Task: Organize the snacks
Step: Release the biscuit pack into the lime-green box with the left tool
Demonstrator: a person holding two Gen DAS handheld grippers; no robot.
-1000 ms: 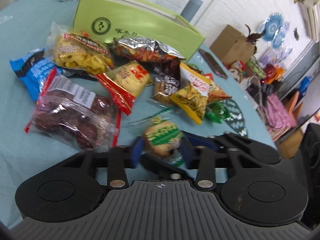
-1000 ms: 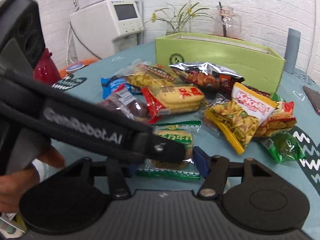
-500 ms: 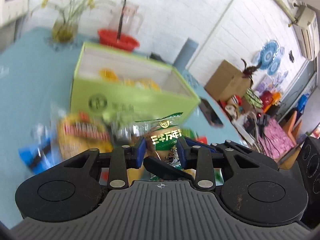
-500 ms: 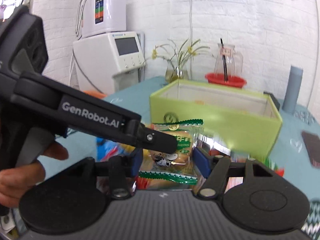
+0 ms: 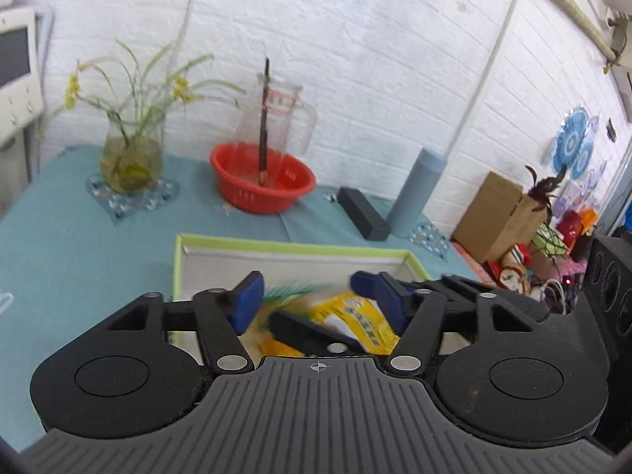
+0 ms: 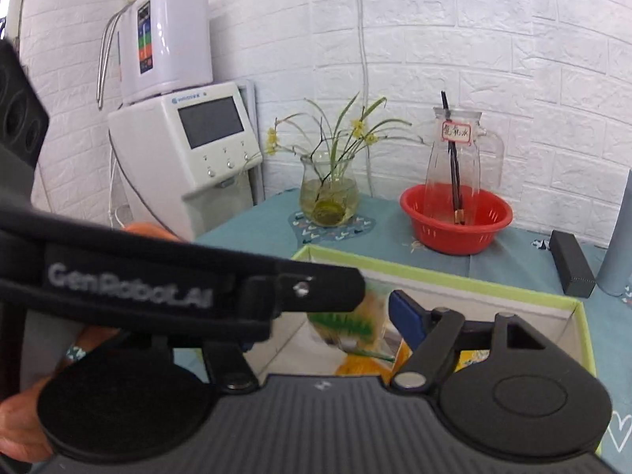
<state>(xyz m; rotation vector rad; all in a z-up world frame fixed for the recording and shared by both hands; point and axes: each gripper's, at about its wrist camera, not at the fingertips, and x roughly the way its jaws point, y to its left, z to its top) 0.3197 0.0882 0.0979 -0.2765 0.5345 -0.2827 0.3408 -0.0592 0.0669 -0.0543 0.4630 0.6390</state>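
My left gripper (image 5: 308,294) is open above the green box (image 5: 292,247). The green-and-tan snack packet (image 5: 294,290) is blurred between and below its blue pads, falling into the box, where a yellow packet (image 5: 355,316) lies. In the right wrist view the same packet (image 6: 347,322) drops inside the green box (image 6: 434,272), under the left gripper's black arm (image 6: 158,288). My right gripper (image 6: 347,316) is open and empty over the box; its left finger is hidden behind that arm.
Behind the box on the teal tablecloth stand a red basin (image 5: 262,179) holding a glass jug, a flower vase (image 5: 130,158), a black case (image 5: 363,213) and a blue-grey bottle (image 5: 418,191). A white appliance (image 6: 177,150) stands at the left.
Both grippers rose from the snack pile to above the box. The left gripper held the green-and-tan packet, then opened; the packet is dropping into the box.
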